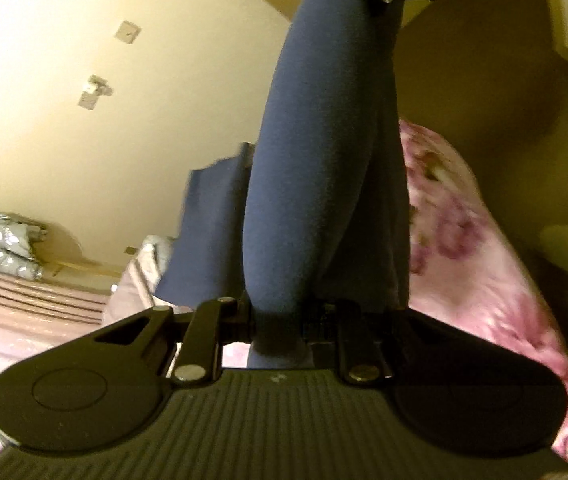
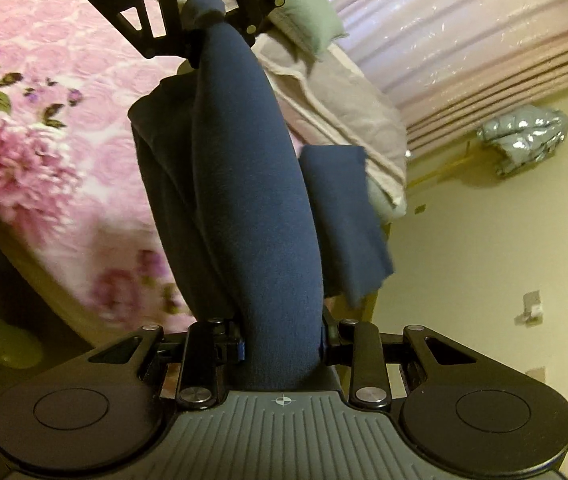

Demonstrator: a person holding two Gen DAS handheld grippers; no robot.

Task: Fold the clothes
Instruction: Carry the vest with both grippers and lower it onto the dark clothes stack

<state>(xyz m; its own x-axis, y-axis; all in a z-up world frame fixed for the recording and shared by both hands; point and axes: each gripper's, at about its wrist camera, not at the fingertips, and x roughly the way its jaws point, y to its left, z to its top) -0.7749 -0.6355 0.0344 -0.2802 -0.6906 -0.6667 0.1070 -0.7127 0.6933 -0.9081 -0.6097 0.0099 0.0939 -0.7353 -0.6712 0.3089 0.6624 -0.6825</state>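
Left gripper (image 1: 280, 316) clamped on navy garment (image 1: 323, 140); right gripper (image 2: 282, 344) clamped on opposite end. Garment stretched between grippers, lifted above floral bedspread (image 2: 44, 120). Loose flap (image 2: 343, 216) dangling.

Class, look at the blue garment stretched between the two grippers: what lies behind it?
Behind the blue garment lie a pink floral bedspread, folded beige bedding and a green pillow. The garment covers whatever is directly behind its middle.

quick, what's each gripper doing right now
Left gripper: closed on the blue garment.
Right gripper: closed on the same blue garment, stretched between the two.
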